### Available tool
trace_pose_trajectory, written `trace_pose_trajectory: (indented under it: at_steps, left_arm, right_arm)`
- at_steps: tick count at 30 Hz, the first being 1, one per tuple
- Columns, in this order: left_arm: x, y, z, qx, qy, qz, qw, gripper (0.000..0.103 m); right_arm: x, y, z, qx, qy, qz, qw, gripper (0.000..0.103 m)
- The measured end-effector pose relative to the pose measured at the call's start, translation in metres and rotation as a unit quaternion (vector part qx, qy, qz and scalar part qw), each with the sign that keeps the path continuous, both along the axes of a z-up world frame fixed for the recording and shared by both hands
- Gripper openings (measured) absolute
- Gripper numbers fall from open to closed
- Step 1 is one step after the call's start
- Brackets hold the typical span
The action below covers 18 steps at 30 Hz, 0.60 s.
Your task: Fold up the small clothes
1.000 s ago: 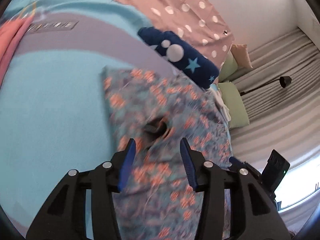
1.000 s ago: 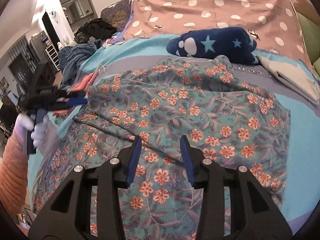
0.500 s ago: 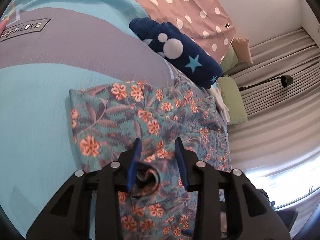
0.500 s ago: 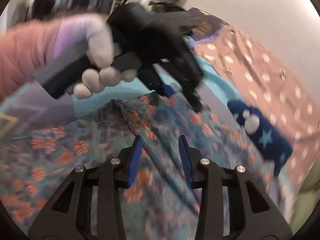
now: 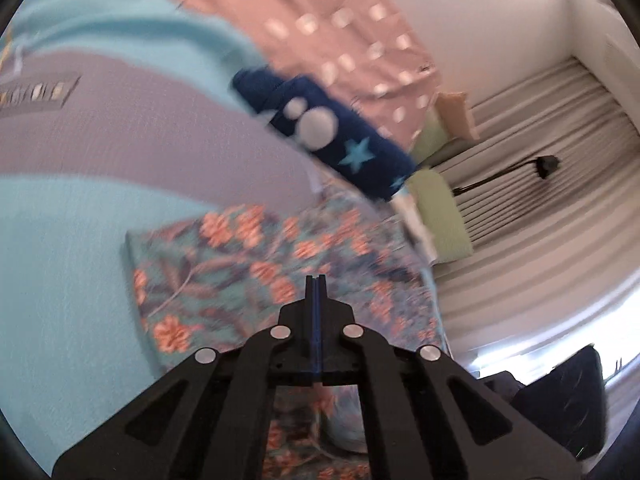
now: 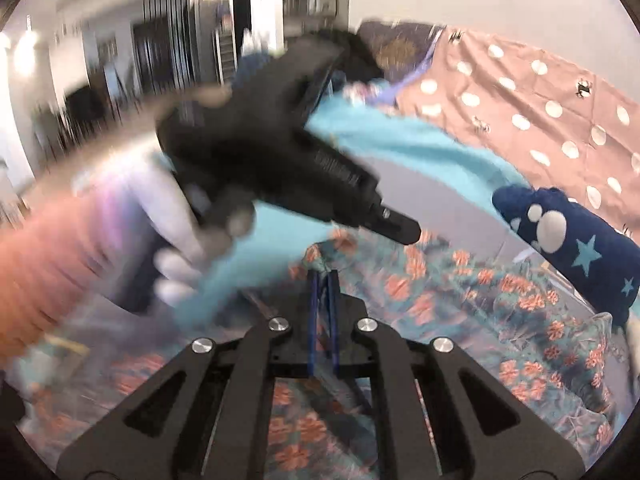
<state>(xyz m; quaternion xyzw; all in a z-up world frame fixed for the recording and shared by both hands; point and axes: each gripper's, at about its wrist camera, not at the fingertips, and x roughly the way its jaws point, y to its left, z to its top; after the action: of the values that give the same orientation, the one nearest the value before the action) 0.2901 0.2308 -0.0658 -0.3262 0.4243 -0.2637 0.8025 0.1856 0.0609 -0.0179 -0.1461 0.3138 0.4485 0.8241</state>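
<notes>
The floral garment (image 5: 248, 264) was seen partly folded on the bed (image 5: 72, 248), further folds judged outstanding. The left gripper (image 5: 315, 280) and right gripper (image 6: 323, 276) had just been closed, apparently on nothing.

Nothing can be read. Far up and to the left of the left claw (image 5: 315, 280), a dark framed label (image 5: 38, 94) on the grey band of the bedspread (image 5: 120, 128) carries a row of pale letters, too blurred to make out. Raised lettering on the left claw's body, seen from the right wrist, is also illegible.
</notes>
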Motion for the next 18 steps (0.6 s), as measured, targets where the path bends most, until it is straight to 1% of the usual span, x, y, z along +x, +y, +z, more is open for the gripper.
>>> trace_pose_trajectory:
  at_steps: [1,2,3,4,5,6,9,11,12,13,14,15,18]
  left_arm:
    - [-0.001,0.002,0.004,0.01,-0.009,0.006,0.9999,0.0]
    - [-0.001,0.003,0.004,0.03,-0.01,0.013,0.9994,0.0]
    - [0.0,0.005,0.0,0.053,-0.004,0.02,0.9984,0.0]
    - [0.001,0.006,-0.005,0.065,0.004,0.023,0.9976,0.0]
    - [0.001,0.008,-0.013,0.073,0.017,0.025,0.9969,0.0]
    - [-0.001,0.009,-0.021,0.077,0.027,0.024,0.9964,0.0]
    - [-0.011,0.011,-0.028,0.075,0.031,0.013,0.9966,0.001]
    - [-0.021,0.01,-0.024,0.073,0.024,0.0,0.9971,0.007]
    - [-0.024,0.009,-0.019,0.076,0.018,-0.005,0.9969,0.011]
    - [-0.025,0.008,-0.018,0.078,0.014,-0.009,0.9968,0.013]
    - [-0.026,0.006,-0.016,0.08,0.013,-0.014,0.9966,0.017]
    - [-0.024,0.004,-0.016,0.084,0.015,-0.018,0.9962,0.019]
    - [-0.02,-0.01,-0.025,0.082,0.037,-0.045,0.9949,0.019]
  right_arm:
    - [0.002,0.002,-0.003,-0.006,0.013,0.006,1.0,0.009]
    - [0.004,0.007,-0.016,-0.034,0.036,0.013,0.999,0.011]
    - [0.004,0.01,-0.025,-0.051,0.045,0.013,0.998,0.017]
    - [0.003,0.011,-0.039,-0.073,0.054,0.004,0.996,0.024]
    - [-0.001,0.011,-0.046,-0.078,0.065,0.0,0.995,0.025]
    - [-0.005,0.007,-0.047,-0.069,0.078,-0.003,0.995,0.025]
    - [-0.007,-0.017,-0.043,-0.028,0.111,-0.017,0.993,0.025]
    - [-0.003,-0.034,-0.039,-0.015,0.127,-0.03,0.991,0.025]
    - [-0.002,-0.04,-0.037,-0.014,0.128,-0.037,0.991,0.025]
    - [0.001,-0.046,-0.037,-0.017,0.126,-0.045,0.991,0.026]
    - [0.001,-0.051,-0.037,-0.021,0.121,-0.055,0.991,0.026]
    - [0.001,-0.055,-0.037,-0.023,0.118,-0.061,0.991,0.028]
    - [0.003,-0.068,-0.043,-0.02,0.122,-0.083,0.989,0.032]
